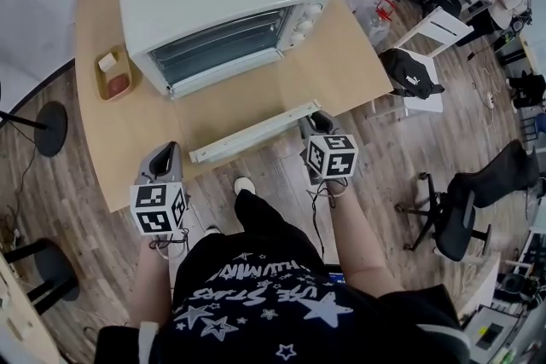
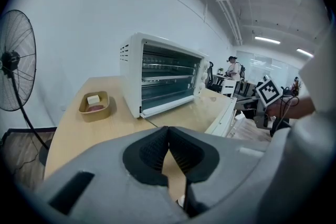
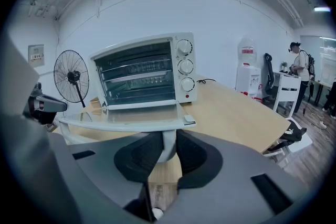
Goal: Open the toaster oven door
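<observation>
**Desk:** Where does the door stand in this shot?

**Photographer:** The toaster oven (image 1: 213, 0) sits at the back of the wooden table (image 1: 358, 77). Its glass door (image 1: 243, 108) hangs folded down almost level, with the racks showing behind it. By my reading, the job is all but finished.

**Desk:** And the two grippers?

**Photographer:** The right gripper (image 3: 167, 148) is clamped on the door's white handle (image 1: 256, 132) near its right end. That end grip probably lets the person guide the door's swing from the table edge. The left gripper (image 2: 168, 140) hovers over the near edge with its pads pressed together and nothing between them. It looks to be kept clear, since one hand is enough here.

**Desk:** Anything else on the table?

**Photographer:** A small brown tray (image 1: 113, 74) sits left of the oven, well apart from the door.
</observation>
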`<action>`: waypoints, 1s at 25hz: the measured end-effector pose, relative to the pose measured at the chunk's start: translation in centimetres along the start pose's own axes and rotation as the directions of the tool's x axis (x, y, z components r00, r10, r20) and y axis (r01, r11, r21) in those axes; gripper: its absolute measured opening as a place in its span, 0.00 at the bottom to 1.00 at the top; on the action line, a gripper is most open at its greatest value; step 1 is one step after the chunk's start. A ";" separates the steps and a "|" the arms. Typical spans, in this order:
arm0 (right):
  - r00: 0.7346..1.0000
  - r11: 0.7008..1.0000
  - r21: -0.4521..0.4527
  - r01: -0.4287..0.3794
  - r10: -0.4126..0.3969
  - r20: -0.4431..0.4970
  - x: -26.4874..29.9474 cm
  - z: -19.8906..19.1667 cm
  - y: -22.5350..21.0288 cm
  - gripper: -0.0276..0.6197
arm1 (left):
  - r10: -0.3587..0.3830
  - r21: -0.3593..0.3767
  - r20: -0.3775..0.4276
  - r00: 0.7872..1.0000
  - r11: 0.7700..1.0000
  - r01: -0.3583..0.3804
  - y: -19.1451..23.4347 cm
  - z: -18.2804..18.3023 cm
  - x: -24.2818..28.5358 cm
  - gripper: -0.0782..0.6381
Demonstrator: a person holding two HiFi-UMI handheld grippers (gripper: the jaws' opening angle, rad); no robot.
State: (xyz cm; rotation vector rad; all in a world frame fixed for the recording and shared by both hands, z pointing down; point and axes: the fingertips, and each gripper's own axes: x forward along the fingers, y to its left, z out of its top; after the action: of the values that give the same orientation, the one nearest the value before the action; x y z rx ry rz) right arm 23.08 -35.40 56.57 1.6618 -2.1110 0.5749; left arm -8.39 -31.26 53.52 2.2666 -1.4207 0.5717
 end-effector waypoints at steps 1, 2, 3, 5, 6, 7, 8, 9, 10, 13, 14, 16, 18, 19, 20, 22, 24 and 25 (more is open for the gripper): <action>1.000 1.000 0.000 0.000 0.000 0.003 0.1 -0.4 0.0 0.17 | -0.001 0.001 -0.005 1.000 1.000 0.001 -0.1 -0.2 0.0 0.14; 1.000 1.000 -0.001 -0.001 0.001 0.009 0.2 -0.7 -0.1 0.17 | -0.002 0.002 -0.010 1.000 1.000 0.002 -0.1 -0.5 0.1 0.14; 1.000 1.000 -0.003 -0.001 0.001 0.015 0.3 -1.0 -0.1 0.17 | -0.003 0.003 -0.015 1.000 1.000 0.003 -0.2 -0.7 0.2 0.13; 1.000 1.000 -0.011 0.001 0.000 0.029 0.6 -1.6 -0.2 0.17 | -0.006 0.005 -0.022 1.000 1.000 0.006 -0.2 -1.1 0.3 0.14; 0.999 1.000 -0.016 0.003 -0.002 0.035 0.8 -1.9 -0.2 0.17 | -0.008 0.007 -0.026 1.000 1.000 0.008 -0.3 -1.3 0.4 0.14; 0.999 1.000 -0.020 0.006 -0.005 0.042 0.9 -2.1 -0.2 0.17 | -0.010 0.009 -0.029 1.000 1.000 0.010 -0.3 -1.4 0.4 0.14; 0.999 1.000 -0.022 0.008 -0.007 0.048 1.0 -2.3 -0.3 0.17 | -0.012 0.011 -0.032 0.999 1.000 0.012 -0.3 -1.6 0.4 0.14; 0.999 1.000 -0.025 0.011 -0.010 0.053 1.1 -2.4 -0.3 0.17 | -0.014 0.014 -0.034 0.999 1.000 0.014 -0.3 -1.8 0.4 0.13; 0.998 1.000 -0.026 0.014 -0.012 0.058 1.1 -2.6 -0.3 0.18 | -0.016 0.016 -0.037 0.999 1.000 0.016 -0.3 -2.0 0.3 0.14; 0.997 0.999 -0.030 0.026 -0.023 0.075 1.2 -3.0 -0.4 0.18 | -0.021 0.019 -0.048 0.999 1.000 0.022 -0.4 -2.6 0.2 0.14; 0.996 0.999 -0.032 0.033 -0.030 0.081 1.2 -3.1 -0.4 0.18 | -0.023 0.019 -0.052 0.998 1.000 0.024 -0.5 -2.9 0.2 0.14; 0.995 0.998 -0.031 0.053 -0.050 0.092 1.3 -3.2 -0.4 0.18 | -0.028 0.019 -0.061 0.998 0.999 0.029 -0.5 -3.4 0.2 0.13; 0.992 0.997 -0.022 0.074 -0.071 0.103 1.2 -3.2 -0.4 0.18 | -0.034 0.020 -0.068 0.997 0.999 0.035 -0.6 -3.8 0.2 0.14; 0.991 0.997 -0.016 0.081 -0.079 0.107 1.1 -3.2 -0.4 0.18 | -0.037 0.022 -0.070 0.997 0.999 0.039 -0.6 -3.9 0.2 0.13; 0.991 0.996 -0.008 0.085 -0.084 0.107 1.0 -3.3 -0.4 0.19 | -0.040 0.023 -0.072 0.997 0.999 0.042 -0.7 -4.0 0.2 0.13; 0.991 0.996 0.011 0.086 -0.087 0.102 0.8 -3.7 -0.4 0.18 | -0.047 0.026 -0.074 0.996 0.998 0.049 -0.9 -4.1 0.2 0.14; 0.992 0.996 0.024 0.085 -0.087 0.092 0.7 -4.1 -0.4 0.18 | -0.051 0.029 -0.076 0.996 0.998 0.053 -1.1 -4.1 0.2 0.14; 0.993 0.996 0.025 0.086 -0.088 0.085 0.8 -4.3 -0.4 0.18 | -0.052 0.030 -0.076 0.996 0.998 0.055 -1.2 -4.1 0.2 0.13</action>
State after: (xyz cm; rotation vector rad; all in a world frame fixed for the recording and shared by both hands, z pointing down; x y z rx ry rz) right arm 23.56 -33.81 60.60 1.8102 -2.0859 0.5089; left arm -7.78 -28.71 56.91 2.2757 -1.3199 0.6600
